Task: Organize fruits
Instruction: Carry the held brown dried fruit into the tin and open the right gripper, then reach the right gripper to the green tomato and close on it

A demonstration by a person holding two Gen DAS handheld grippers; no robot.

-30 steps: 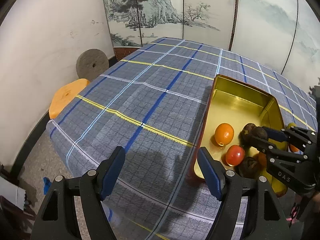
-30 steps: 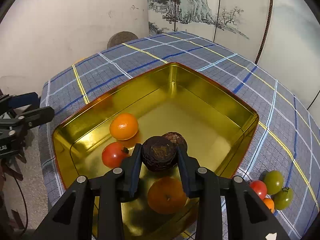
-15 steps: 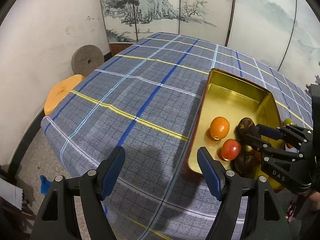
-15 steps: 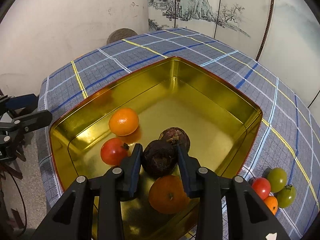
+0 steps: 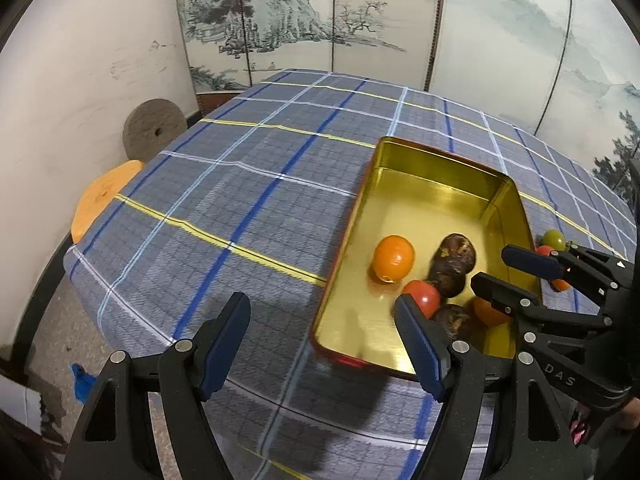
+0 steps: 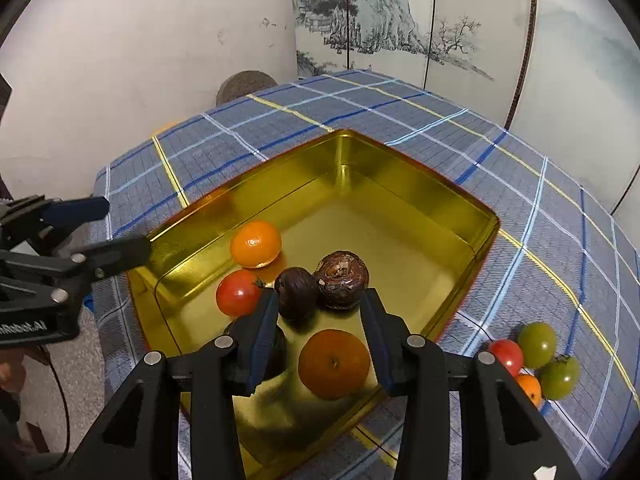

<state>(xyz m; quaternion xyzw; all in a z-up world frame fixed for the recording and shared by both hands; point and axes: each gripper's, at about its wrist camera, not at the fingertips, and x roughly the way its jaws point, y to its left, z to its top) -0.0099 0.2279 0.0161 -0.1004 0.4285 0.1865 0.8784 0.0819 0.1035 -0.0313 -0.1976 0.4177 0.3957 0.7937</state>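
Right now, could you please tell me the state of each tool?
Left tool: open, holding nothing, over the cloth beside the tin.
Right tool: jaws opening, letting go of the dark fruit in the tin.

Right tongs (image 6: 318, 320) tilt steeply downward, jaws opening, pads clear of anything. Left tongs (image 5: 322, 344) also tilt down, jaws spread wide with nothing between them, beside the right.
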